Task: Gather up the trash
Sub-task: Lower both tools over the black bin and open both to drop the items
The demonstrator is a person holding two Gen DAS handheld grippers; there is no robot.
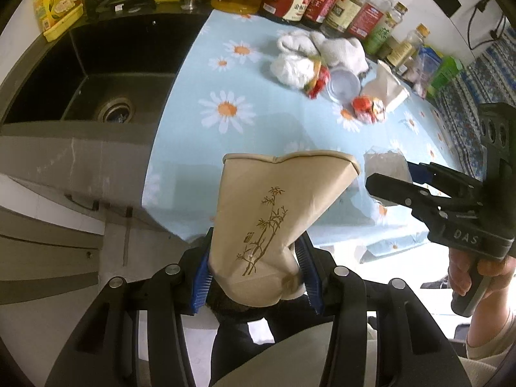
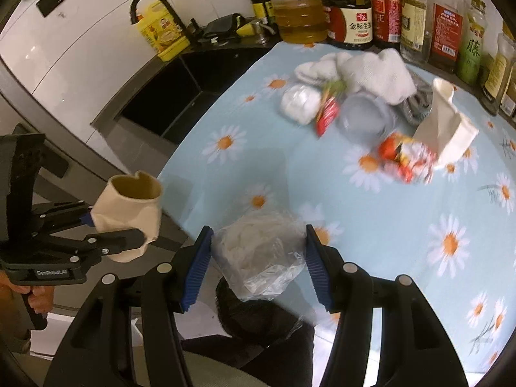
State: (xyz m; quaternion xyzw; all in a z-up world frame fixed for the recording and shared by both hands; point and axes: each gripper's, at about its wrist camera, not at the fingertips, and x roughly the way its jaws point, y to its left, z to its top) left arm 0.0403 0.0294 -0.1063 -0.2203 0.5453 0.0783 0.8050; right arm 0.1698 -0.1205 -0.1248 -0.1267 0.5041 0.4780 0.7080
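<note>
Cup (image 1: 274,219) rim away, axis w/ fingers (image 1: 201,282)

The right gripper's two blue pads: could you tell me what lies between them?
In the right wrist view, a crumpled clear plastic bag sits between the right gripper's pads, which appear to pinch it at both sides.

Matt tan paper cup (image 1: 274,219), crinkled glossy clear plastic bag (image 2: 261,258), printed cloth tablecloth (image 1: 274,119).

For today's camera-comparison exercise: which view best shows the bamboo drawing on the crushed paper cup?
The left wrist view: the paper cup, squeezed in the left gripper, faces the lens with the drawing plain. The right wrist view shows the cup from its open mouth side, smaller, with no drawing visible.
</note>
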